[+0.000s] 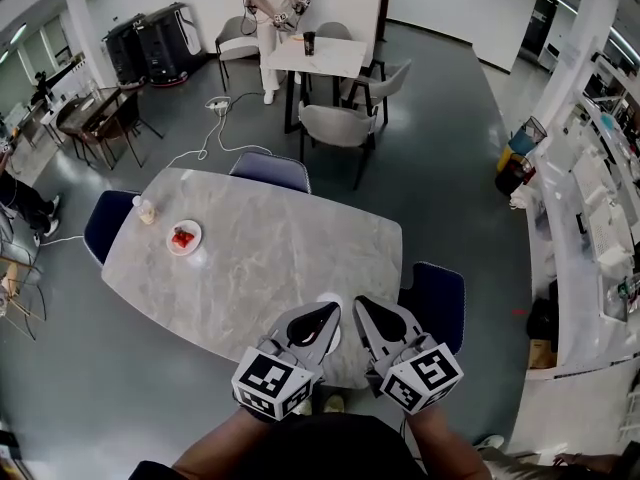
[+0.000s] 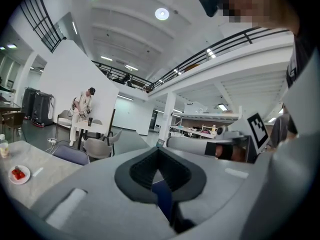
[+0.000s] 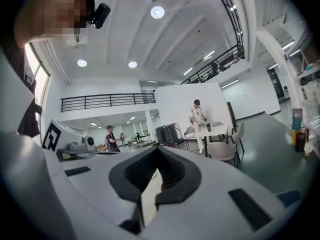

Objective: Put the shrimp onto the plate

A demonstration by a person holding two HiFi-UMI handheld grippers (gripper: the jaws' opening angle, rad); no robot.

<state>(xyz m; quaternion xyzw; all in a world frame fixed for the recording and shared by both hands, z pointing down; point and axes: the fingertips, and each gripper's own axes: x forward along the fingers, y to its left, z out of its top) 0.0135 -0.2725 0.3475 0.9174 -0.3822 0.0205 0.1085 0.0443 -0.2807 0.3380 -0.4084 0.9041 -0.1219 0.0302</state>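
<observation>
A red shrimp (image 1: 182, 236) lies on a small white plate (image 1: 185, 248) at the far left of the grey marble table (image 1: 260, 258). In the left gripper view the same plate (image 2: 23, 178) with the shrimp (image 2: 18, 173) shows low at the left. Both grippers hover side by side over the table's near edge, far from the plate. My left gripper (image 1: 327, 312) is shut with nothing between its jaws. My right gripper (image 1: 362, 305) is also shut and holds nothing; both point up and away from the table.
A small bottle (image 1: 146, 210) stands beside the plate. Dark blue chairs (image 1: 270, 168) ring the table. Behind it stand a white table (image 1: 318, 56) with grey chairs and a person (image 1: 274, 8) in white. A cable (image 1: 215, 133) runs over the floor.
</observation>
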